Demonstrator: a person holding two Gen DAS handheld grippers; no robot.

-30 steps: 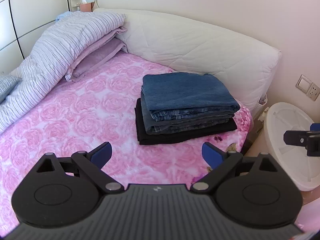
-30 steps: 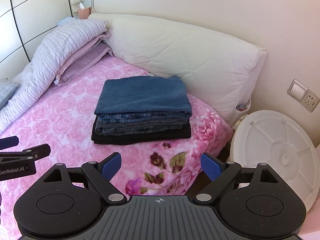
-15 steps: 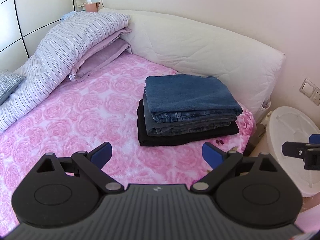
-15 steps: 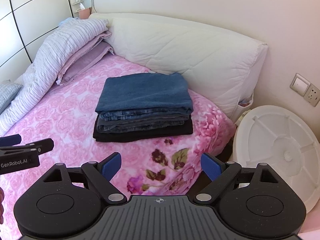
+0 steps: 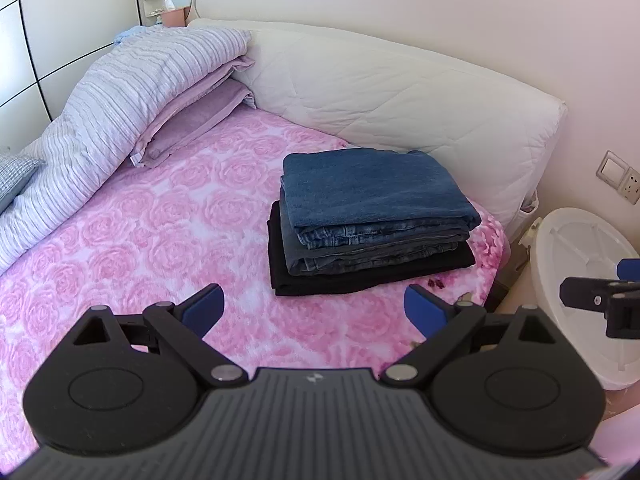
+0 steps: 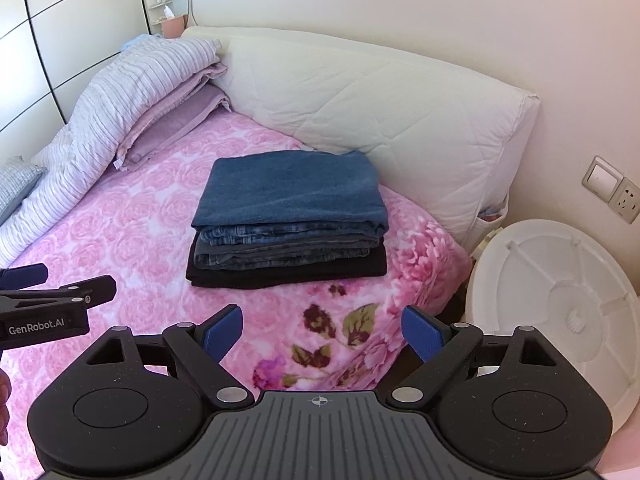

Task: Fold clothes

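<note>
You're pulling back: folded stack [image 5: 372, 220] sitting smaller, mid-frame. Left gripper [image 5: 314, 312], right gripper [image 6: 322, 334] both hanging apart, empty. Folding looking finished.

Blue and black folded clothes [image 5: 372, 220] on pink rose-patterned bedspread [image 5: 160, 220].

Folded clothes stack [image 5: 372, 220] rests on pink bedspread [image 5: 160, 232] beyond the empty, spread-wide left gripper [image 5: 314, 310]

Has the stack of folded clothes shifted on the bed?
No. The stack keeps its spot beside the white cushion; only the camera view drifted.
</note>
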